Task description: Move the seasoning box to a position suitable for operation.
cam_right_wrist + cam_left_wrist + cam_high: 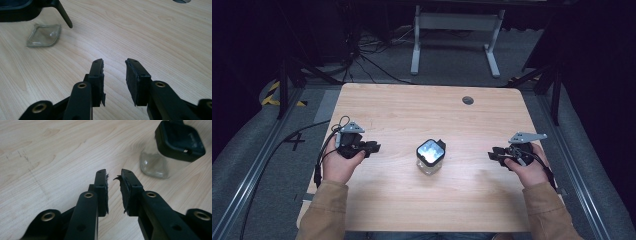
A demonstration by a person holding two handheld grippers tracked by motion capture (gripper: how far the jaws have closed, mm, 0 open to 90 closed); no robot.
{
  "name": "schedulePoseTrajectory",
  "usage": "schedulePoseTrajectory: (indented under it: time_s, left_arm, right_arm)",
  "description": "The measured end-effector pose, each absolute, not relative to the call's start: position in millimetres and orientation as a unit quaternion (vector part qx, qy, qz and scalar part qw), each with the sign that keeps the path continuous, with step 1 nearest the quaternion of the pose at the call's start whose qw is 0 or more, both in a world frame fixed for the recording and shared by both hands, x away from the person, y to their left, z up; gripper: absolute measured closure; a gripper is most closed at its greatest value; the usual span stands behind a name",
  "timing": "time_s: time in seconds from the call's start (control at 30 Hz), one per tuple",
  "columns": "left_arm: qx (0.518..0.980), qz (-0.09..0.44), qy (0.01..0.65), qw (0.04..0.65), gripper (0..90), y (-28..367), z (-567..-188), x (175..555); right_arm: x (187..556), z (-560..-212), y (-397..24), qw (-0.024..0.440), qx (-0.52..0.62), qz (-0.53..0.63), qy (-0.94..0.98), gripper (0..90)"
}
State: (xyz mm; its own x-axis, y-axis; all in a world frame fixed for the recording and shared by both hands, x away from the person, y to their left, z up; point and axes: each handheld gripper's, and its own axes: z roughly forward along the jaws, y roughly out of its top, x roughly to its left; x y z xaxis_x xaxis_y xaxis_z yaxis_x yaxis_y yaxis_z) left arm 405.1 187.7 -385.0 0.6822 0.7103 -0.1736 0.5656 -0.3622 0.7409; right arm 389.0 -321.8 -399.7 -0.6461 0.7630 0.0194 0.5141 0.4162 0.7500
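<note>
Glass jar [430,159] with black flip lid (rigid, slick, breakable) suits a sidewall grip; both hand-held grippers [371,147] [495,154] stand open, empty.

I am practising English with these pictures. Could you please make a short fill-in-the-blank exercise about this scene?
1. The glass jar has a lid of ____ colour.
2. The jar stands ____ the left gripper and the right gripper.
3. Both grippers have open jaws and hold ____.
4. The table top is made of ____.

Missing words: black; between; nothing; wood
</note>
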Motion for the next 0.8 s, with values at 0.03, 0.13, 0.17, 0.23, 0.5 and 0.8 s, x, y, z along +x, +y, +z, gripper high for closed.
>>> schedulePoseTrajectory:
  time_s: [0.03,0.13,0.17,0.23,0.5,0.8]
  left_arm:
    - [0.823,0.087,0.387,0.407,79.9,185.7,-384.5,405.4]
    - [0.825,0.086,0.38,0.409,84.5,177.7,-385.4,408.3]
    - [0.827,0.085,0.377,0.408,85.4,176.4,-385.2,408.7]
    - [0.826,0.086,0.38,0.408,86.8,174.7,-384.7,408.4]
    - [0.826,0.084,0.363,0.423,89.5,147.8,-390.6,425.9]
    - [0.848,0.054,0.342,0.402,88.6,103.0,-414.5,446.7]
  right_arm:
    - [388.4,-399.8,-321.4,0.163,0.387,0.377,0.826,67.7]
    - [386.6,-401.2,-316.3,0.154,0.38,0.382,0.828,72.0]
    - [385.9,-400.6,-314.1,0.151,0.377,0.386,0.828,74.5]
    - [384.7,-399.5,-311.6,0.147,0.375,0.39,0.828,77.6]
    - [376.5,-397.9,-301.8,0.136,0.359,0.408,0.828,88.9]
    - [365.8,-399.8,-312.4,0.139,0.368,0.411,0.822,88.9]
